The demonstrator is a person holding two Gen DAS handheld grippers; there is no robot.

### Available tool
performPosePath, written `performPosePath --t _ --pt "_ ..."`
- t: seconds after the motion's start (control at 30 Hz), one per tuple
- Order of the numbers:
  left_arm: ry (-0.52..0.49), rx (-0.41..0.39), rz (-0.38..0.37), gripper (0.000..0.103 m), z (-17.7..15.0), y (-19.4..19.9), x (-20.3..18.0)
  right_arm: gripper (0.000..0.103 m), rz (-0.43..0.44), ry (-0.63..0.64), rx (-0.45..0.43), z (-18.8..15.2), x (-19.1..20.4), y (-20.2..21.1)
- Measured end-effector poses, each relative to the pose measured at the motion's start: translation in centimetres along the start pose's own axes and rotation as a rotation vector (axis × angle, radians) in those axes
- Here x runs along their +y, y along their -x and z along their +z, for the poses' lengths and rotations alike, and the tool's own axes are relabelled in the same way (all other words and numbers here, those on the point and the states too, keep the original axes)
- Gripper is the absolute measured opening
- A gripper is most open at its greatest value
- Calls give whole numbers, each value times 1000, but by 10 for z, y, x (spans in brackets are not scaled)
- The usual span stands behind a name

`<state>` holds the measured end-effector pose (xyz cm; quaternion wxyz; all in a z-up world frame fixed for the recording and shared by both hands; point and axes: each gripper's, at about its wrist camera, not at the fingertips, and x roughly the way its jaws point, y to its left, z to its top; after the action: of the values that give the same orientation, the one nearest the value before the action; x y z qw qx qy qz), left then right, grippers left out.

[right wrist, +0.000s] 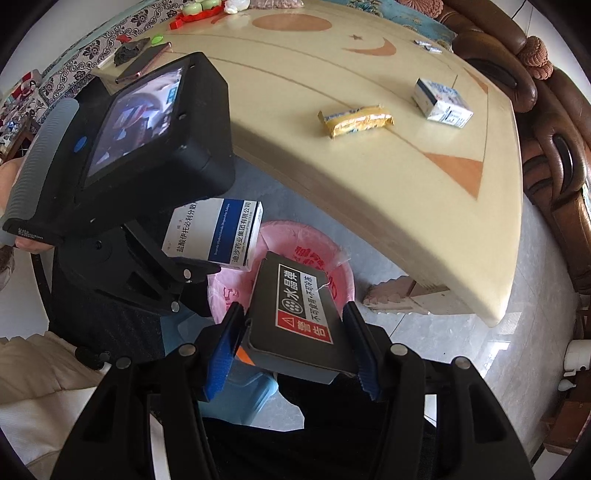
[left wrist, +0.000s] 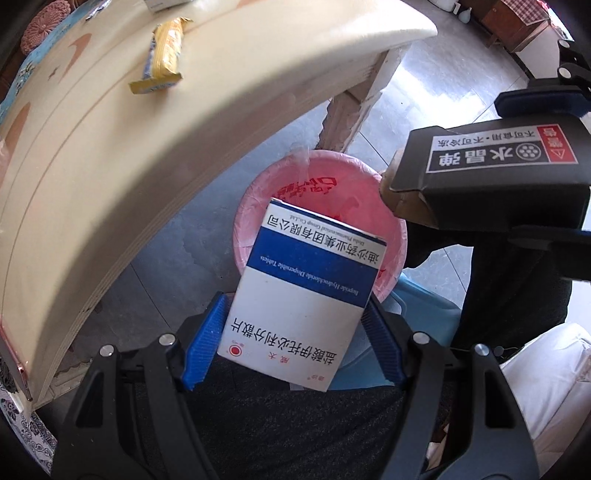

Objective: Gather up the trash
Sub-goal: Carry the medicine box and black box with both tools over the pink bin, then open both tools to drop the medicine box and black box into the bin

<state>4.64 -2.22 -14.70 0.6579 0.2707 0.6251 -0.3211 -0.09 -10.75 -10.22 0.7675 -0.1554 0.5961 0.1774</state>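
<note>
My left gripper (left wrist: 295, 334) is shut on a white and blue medicine box (left wrist: 295, 295), held over a bin lined with a pink bag (left wrist: 325, 195) on the floor beside the table. My right gripper (right wrist: 293, 345) is shut on a black box with a red warning label (right wrist: 295, 314), also above the pink bin (right wrist: 332, 258). In the left wrist view the black box (left wrist: 491, 166) hangs at the right, just beyond the bin's rim. In the right wrist view the medicine box (right wrist: 218, 232) shows under the left gripper's body. Both grippers point down.
A cream table (right wrist: 369, 166) carries a yellow wrapper (right wrist: 356, 120), a small white and blue carton (right wrist: 441, 99), a phone (right wrist: 144, 62) and some red and green items (right wrist: 195, 9). A brown sofa (right wrist: 546, 122) stands behind it. A carved table leg (left wrist: 354, 110) rises next to the bin.
</note>
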Motion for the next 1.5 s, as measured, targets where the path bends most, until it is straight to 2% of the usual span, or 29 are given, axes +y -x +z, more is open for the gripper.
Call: performPosePath --t 0.2,0.77,1.03,1.5 --pt "-7 26 -16 71 6 -26 -4 55 14 8 40 -3 -1 -27" --pt "-28 164 -89 71 18 -125 3 55 66 -34 162 -17 -19 -121" --pt "-30 240 -98 71 26 -172 8 55 69 -43 200 -22 -30 -164" --pt "-42 317 -139 71 31 -214 9 55 123 -62 276 -30 -38 -222"
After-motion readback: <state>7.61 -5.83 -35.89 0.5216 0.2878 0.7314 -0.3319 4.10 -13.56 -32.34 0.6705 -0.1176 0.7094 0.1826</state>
